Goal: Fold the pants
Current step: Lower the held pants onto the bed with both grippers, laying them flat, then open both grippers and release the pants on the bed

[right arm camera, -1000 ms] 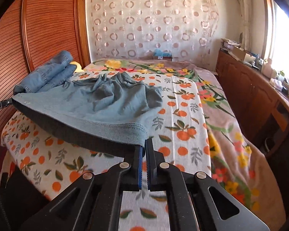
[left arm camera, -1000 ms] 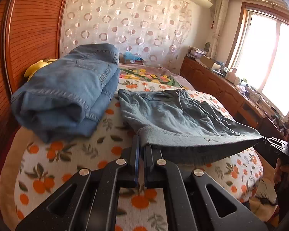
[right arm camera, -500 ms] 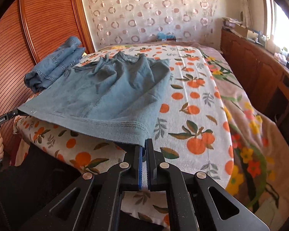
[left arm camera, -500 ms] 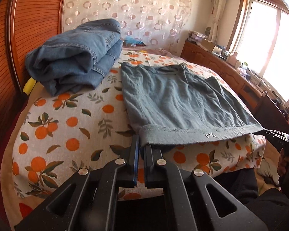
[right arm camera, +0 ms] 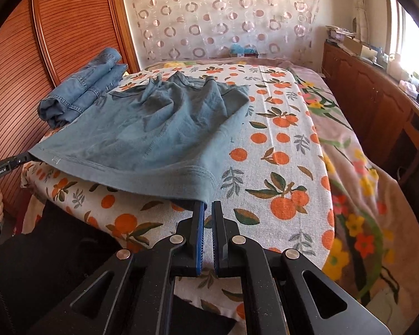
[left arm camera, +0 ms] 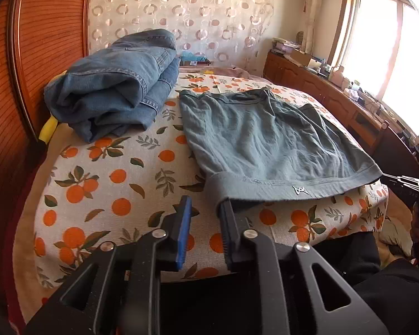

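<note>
Pants (left arm camera: 265, 136) spread flat on bed (left arm camera: 103, 184), hem at near edge, running left-right between your claws. Left claw (left arm camera: 206, 223) wide, hem corner against right finger only. Right claw (right arm camera: 206, 223) narrow, hem corner draped over left fingertip; pinch unclear.

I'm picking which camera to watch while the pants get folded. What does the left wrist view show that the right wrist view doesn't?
Only the left wrist view shows the left gripper up close, jaws spread open with the pants' hem beside its right finger, a small white logo on the hem, and the bright window.

Only the right wrist view shows the right gripper with its jaws nearly together at the hem corner, and the flowered blanket.

Both show the grey-blue pants on the orange-print sheet and the folded jeans.
</note>
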A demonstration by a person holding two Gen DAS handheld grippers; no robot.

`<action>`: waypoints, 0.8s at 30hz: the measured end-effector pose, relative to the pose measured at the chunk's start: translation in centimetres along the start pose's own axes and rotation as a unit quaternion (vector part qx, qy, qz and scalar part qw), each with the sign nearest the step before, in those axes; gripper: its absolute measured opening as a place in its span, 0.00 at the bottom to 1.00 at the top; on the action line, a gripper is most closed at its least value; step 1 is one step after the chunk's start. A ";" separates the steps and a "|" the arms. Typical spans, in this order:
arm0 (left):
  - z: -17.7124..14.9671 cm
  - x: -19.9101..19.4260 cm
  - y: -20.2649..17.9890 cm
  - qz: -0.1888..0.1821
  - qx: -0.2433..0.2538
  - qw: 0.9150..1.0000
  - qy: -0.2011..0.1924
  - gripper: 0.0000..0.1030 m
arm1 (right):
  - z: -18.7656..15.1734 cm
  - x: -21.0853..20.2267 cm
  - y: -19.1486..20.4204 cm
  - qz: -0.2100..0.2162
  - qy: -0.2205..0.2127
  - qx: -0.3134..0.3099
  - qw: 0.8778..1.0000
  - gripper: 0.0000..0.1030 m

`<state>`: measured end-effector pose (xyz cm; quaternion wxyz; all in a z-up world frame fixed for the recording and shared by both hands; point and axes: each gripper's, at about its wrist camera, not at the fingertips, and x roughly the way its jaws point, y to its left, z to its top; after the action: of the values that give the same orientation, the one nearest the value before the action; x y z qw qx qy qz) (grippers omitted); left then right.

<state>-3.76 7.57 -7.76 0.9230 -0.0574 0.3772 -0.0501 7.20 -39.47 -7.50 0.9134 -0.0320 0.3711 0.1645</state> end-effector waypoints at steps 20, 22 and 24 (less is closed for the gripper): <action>4.2 2.9 -1.3 0.020 0.055 0.998 -0.005 0.59 | 3.6 3.8 -0.6 -0.016 -0.046 -0.011 0.999 0.31; 5.2 4.0 -1.8 0.014 0.064 0.998 -0.004 0.59 | 4.4 5.3 -0.8 -0.022 -0.045 -0.011 0.999 0.33; 6.2 4.9 -2.2 0.009 0.067 0.998 -0.001 0.59 | 5.1 6.5 -1.1 -0.024 -0.044 -0.010 0.999 0.40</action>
<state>3.94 5.16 -6.40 0.9255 0.0083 0.3727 -0.0673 15.25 -37.76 -8.36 0.9320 -0.0426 0.3282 0.1474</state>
